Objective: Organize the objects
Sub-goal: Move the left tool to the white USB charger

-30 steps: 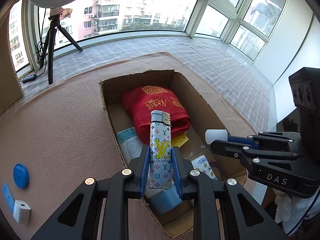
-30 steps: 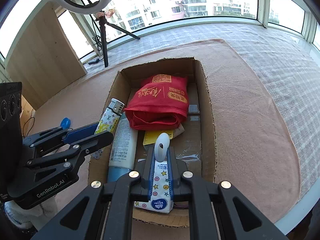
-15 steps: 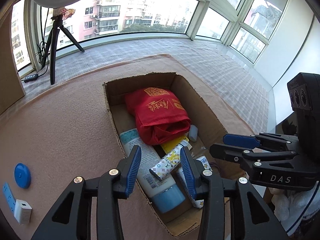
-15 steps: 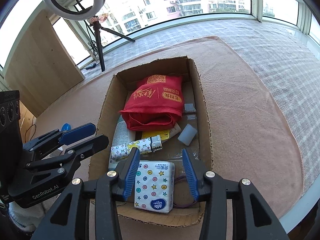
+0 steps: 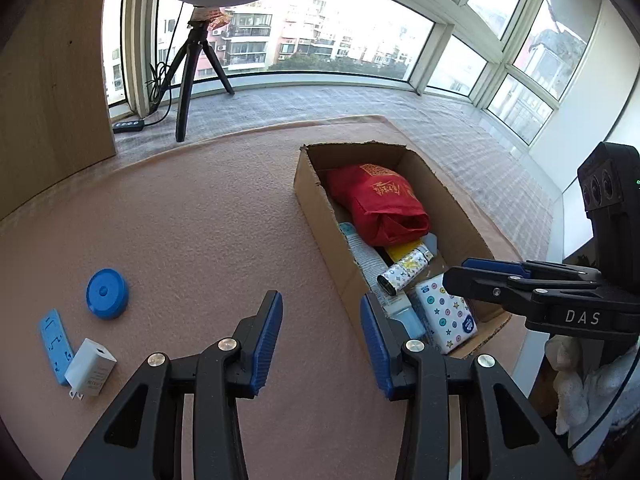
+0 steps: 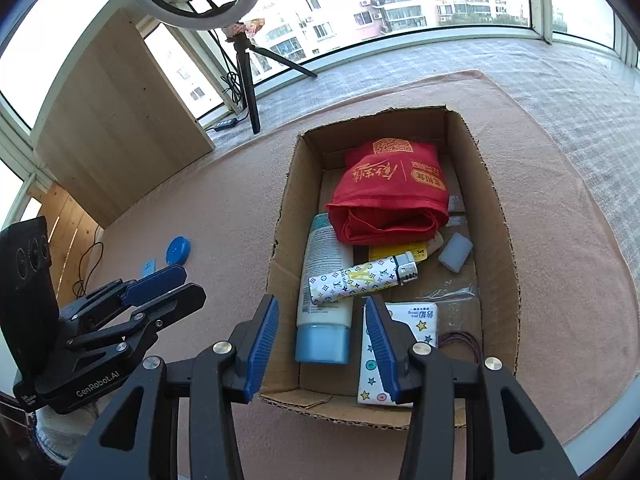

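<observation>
An open cardboard box (image 6: 498,216) (image 5: 310,200) on the pink mat holds a red bag (image 6: 390,196) (image 5: 380,204), a white tube with a blue cap (image 6: 326,292), a patterned lighter (image 6: 362,278) (image 5: 404,272), a star-print tissue pack (image 6: 404,344) (image 5: 446,316) and a small white block (image 6: 456,252). My left gripper (image 5: 320,338) is open over the mat left of the box, holding nothing. My right gripper (image 6: 322,346) is open above the box's near end, empty. On the mat to the left lie a blue round lid (image 5: 107,293), a blue flat piece (image 5: 54,346) and a white charger (image 5: 90,368).
A ring light on a black tripod (image 5: 192,64) stands on the grey floor beyond the mat, with a power strip (image 5: 128,126) beside it. A wooden panel (image 5: 52,80) rises at the far left. Windows ring the room. The mat's edge runs close behind the box at right.
Both grippers let go: the lighter and the tissue pack now lie in the box. My left gripper has pulled back and swung left over the mat; my right has risen slightly.
</observation>
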{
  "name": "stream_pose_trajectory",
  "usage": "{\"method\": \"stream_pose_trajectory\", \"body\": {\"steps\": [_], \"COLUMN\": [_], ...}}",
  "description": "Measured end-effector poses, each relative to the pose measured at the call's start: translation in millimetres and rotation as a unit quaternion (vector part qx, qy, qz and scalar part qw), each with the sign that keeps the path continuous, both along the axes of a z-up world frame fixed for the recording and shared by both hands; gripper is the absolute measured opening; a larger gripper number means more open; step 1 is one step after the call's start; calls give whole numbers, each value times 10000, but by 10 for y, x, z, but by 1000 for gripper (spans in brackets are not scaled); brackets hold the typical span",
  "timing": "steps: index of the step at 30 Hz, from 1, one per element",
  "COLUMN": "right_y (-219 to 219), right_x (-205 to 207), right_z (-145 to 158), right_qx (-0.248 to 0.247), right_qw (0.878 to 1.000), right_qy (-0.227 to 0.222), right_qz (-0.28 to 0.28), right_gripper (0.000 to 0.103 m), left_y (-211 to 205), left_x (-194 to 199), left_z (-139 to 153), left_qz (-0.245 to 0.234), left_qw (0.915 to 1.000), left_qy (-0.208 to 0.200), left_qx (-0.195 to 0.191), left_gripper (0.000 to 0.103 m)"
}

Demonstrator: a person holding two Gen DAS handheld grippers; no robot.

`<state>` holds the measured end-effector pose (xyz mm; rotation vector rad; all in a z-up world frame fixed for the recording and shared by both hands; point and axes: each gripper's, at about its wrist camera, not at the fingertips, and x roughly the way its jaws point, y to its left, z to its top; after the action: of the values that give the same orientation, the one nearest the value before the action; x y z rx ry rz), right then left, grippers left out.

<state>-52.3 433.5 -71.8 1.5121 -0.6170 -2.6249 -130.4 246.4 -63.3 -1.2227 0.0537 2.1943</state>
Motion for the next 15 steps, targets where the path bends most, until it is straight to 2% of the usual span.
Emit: {"method": "stream_pose_trajectory", "body": {"steps": [5, 8, 15], "right_y": [-291, -466, -792], "right_x": [-58, -77, -65], "right_z": [2, -21, -122], "right_qx": [-100, -104, -203], "right_qw": [9997, 9995, 9987], "right_qy": [36, 28, -79], "right_qz": [200, 300, 468], "right_gripper": [42, 43, 43], "left_y": [-458, -746, -1373], "left_x": [79, 94, -21], "left_z": [-32, -115, -279], "left_qz": [272, 471, 960], "left_qw": [9996, 9988, 9948], "left_qy": [-63, -137, -314], "left_qx": [10, -83, -123], "left_gripper": [44, 50, 50]}}
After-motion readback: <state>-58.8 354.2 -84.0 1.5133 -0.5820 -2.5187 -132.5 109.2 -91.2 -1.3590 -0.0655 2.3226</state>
